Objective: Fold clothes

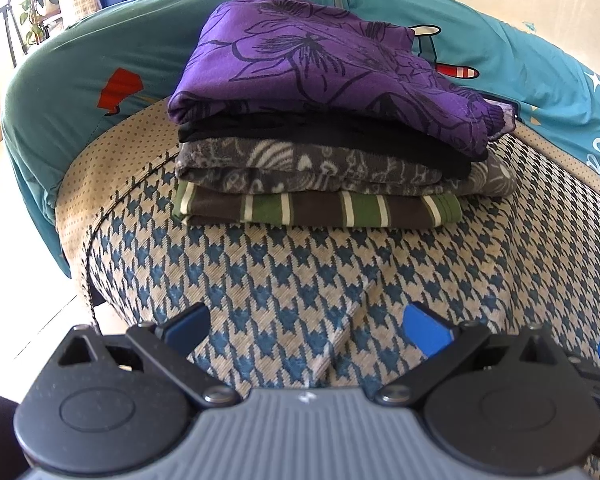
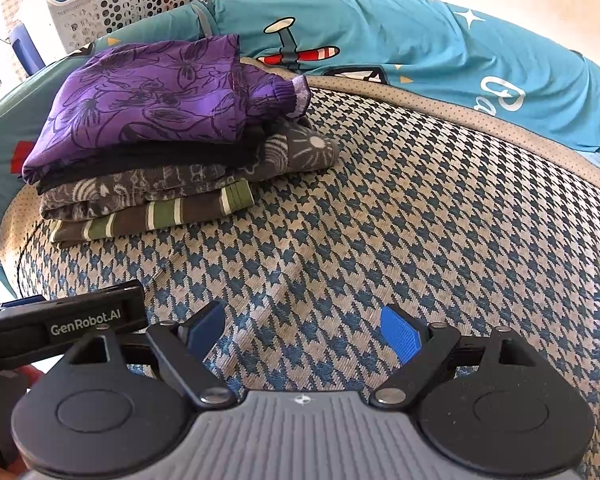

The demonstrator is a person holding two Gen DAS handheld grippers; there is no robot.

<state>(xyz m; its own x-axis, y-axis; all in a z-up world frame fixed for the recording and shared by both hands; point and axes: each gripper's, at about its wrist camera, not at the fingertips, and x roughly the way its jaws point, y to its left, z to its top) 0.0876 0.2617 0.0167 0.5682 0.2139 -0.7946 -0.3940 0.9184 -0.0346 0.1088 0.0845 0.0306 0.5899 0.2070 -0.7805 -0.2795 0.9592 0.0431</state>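
Note:
A stack of folded clothes sits on the houndstooth mat (image 1: pixel 300 280) (image 2: pixel 380 220). On top lies a purple floral garment (image 1: pixel 320 68) (image 2: pixel 140 100), then a black one (image 1: pixel 320 136), a grey patterned one (image 1: pixel 300 168) (image 2: pixel 140 188) and a green-brown striped one (image 1: pixel 320 210) (image 2: pixel 160 216) at the bottom. My left gripper (image 1: pixel 306 328) hovers open over bare mat, in front of the stack. My right gripper (image 2: pixel 304 330) is open too, nothing between its blue pads, with the stack ahead to its left. The left gripper's body (image 2: pixel 60 324) shows at the left of the right wrist view.
A teal quilt (image 1: pixel 60 92) (image 2: pixel 460 52) with airplane prints curves around the mat's far side. A white perforated laundry basket (image 2: pixel 112 4) stands behind it at the back left. The bed's left edge drops to a pale floor (image 1: pixel 12 208).

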